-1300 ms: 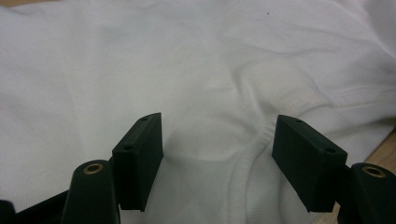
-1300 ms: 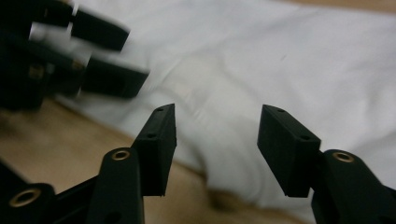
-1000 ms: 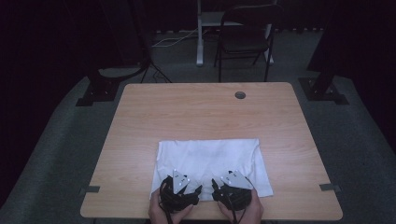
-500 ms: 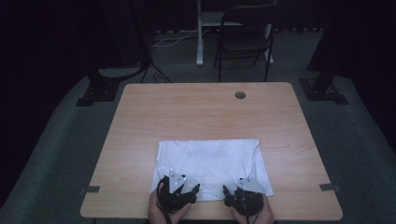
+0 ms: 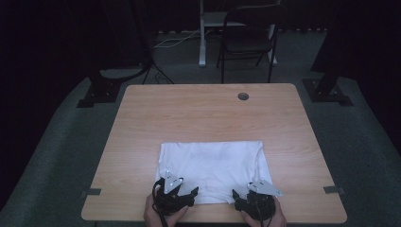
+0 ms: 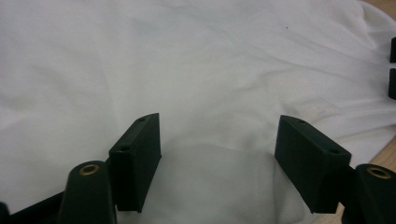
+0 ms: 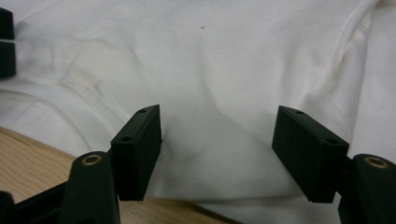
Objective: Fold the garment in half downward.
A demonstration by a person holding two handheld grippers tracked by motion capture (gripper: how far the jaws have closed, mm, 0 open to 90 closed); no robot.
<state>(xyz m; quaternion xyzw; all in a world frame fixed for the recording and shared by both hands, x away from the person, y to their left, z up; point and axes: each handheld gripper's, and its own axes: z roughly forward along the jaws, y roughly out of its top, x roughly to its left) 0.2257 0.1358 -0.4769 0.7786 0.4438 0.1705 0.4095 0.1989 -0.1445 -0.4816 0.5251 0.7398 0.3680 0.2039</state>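
Observation:
A white folded garment (image 5: 213, 163) lies flat on the front half of the wooden table (image 5: 203, 113). Both grippers sit at its near edge, each held in a hand. My left gripper (image 5: 185, 189) rests at the near left part. Its jaws have just been opening and stand wide over the cloth (image 6: 201, 70), with a low fold lying between them and neither pad pressing on it. My right gripper (image 5: 241, 194) is at the near right part, and its jaws stand wide over the hem (image 7: 210, 154) without gripping it.
A round grommet hole (image 5: 243, 96) is in the table's far right part. A folding chair (image 5: 248, 38) and a stand's legs are on the floor beyond the table. In the left gripper view, the other gripper's jaw tips (image 6: 392, 70) show at the right edge.
My right gripper has slid to the right along the garment's near edge and slightly down. The left gripper has stayed in place, its jaws a little wider.

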